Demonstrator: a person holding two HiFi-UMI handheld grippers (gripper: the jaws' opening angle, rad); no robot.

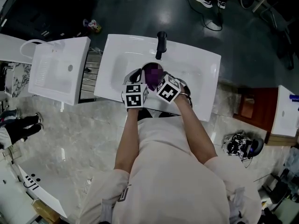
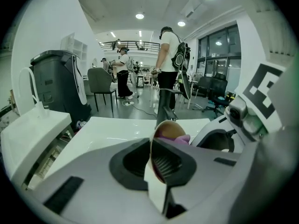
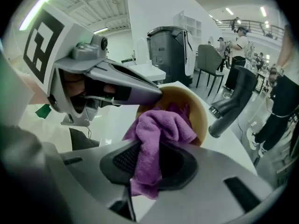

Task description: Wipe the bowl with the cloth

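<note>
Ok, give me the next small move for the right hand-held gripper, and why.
Probably sweep the cloth round inside the bowl: the right hand-held gripper clamps it there, and the left hand-held gripper holds the bowl's rim.

Person in a pale beige short-sleeved top (image 1: 163, 171), with what may be a small dark buckle (image 1: 124, 193) at the hem. Left gripper (image 2: 152, 161) and right gripper (image 3: 149, 163) share one look: smooth grey shells, dark ribbed pads (image 3: 126, 159), black-and-white marker cubes (image 1: 135, 95).
</note>
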